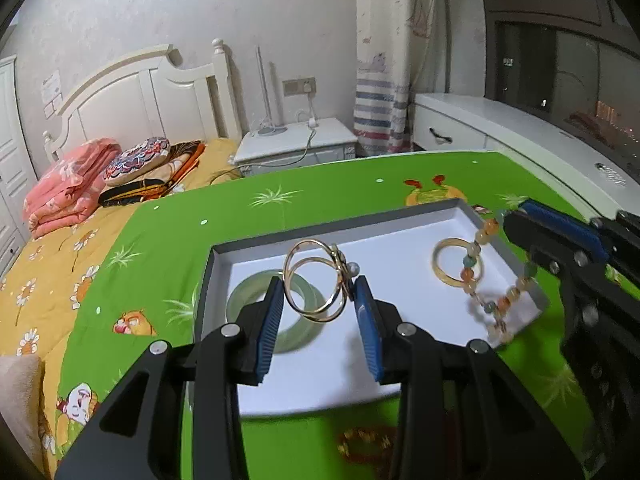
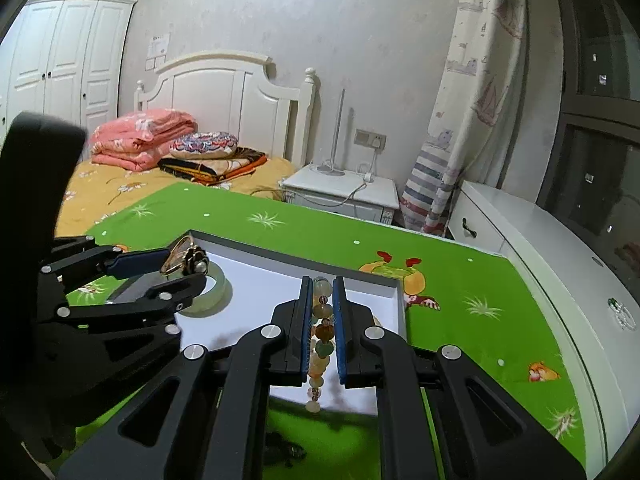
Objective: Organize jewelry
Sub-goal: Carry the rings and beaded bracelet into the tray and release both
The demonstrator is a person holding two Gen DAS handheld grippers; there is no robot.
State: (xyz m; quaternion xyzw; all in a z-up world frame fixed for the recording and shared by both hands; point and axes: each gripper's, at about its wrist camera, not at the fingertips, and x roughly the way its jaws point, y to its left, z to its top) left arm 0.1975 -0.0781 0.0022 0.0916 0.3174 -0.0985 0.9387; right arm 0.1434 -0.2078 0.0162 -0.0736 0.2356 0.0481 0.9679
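From the left wrist, the left gripper [image 1: 318, 312] pinches a thin gold double-loop bangle [image 1: 316, 282] between ribbed blue fingers above a white shallow tray [image 1: 400, 240] holding a smooth jade bangle [image 1: 248, 292], while from the right wrist, the right gripper [image 2: 322, 328] clamps a round-beaded bracelet [image 2: 320, 344] over that tray.

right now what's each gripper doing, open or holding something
left gripper: closed on the gold double-ring bangle
right gripper: closed on the beaded bracelet

Green bangle [image 1: 296, 320] half behind blue pad, blurred bead bracelet [image 1: 366, 446] near bottom edge.
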